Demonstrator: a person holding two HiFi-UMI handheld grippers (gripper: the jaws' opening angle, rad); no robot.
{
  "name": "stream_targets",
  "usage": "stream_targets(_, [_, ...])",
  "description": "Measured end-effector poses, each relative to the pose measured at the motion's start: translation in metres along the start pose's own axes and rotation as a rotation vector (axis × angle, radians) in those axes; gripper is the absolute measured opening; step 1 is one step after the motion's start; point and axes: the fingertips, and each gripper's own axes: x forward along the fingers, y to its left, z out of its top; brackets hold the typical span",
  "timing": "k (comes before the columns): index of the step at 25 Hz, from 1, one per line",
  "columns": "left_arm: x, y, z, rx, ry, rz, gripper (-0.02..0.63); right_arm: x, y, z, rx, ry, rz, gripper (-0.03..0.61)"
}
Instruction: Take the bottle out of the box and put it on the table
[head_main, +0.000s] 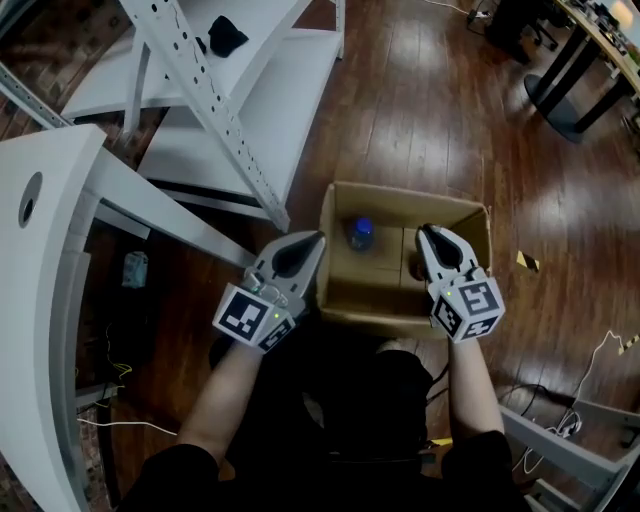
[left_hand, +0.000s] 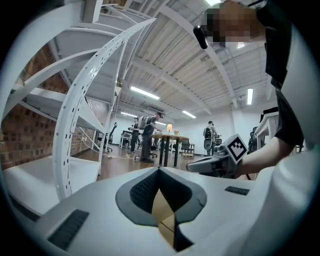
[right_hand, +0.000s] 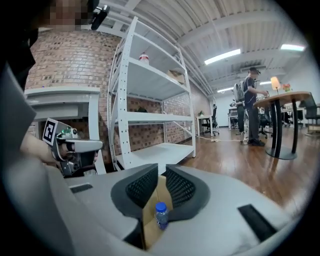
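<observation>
The person's forearms (head_main: 240, 385) held the left tool (head_main: 314, 241) and right tool (head_main: 428, 233) at the cardboard box (head_main: 372, 306), both with jaws together, empty. The bottle (head_main: 361, 233) stood upright inside it. Unless one opened first, its tip might topple the bottle.

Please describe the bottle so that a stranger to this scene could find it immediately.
On the dark wooden floor stands an open brown cardboard box. Inside, toward its left side in the head view, is a small clear bottle; its blue cap alone stands out from the brown cardboard.
</observation>
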Motion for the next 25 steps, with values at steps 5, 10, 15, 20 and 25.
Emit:
stream_targets(5, [-0.005,0.006,-0.014,-0.003,0.005,-0.012,-0.003,0.056,0.013,-0.054,0.032,0.157,0.041,0.165])
stream_targets(10, [-0.009,0.017,-0.012,0.011,-0.017,-0.003,-0.003,0.098,0.020,-0.112,0.025,0.337,0.122,0.334])
stream_targets(15, [-0.015,0.027,-0.016,0.042,-0.008,0.035,-0.003,0.137,0.027,-0.175,0.059,0.532,0.196,0.498])
stream_targets(20, [-0.014,0.035,-0.023,0.027,0.003,0.057,-0.003,0.160,0.025,-0.205,0.095,0.607,0.195,0.578])
stream_targets(25, [-0.008,0.040,-0.032,0.012,0.005,0.080,-0.003,0.177,0.016,-0.241,0.037,0.678,0.216,0.578])
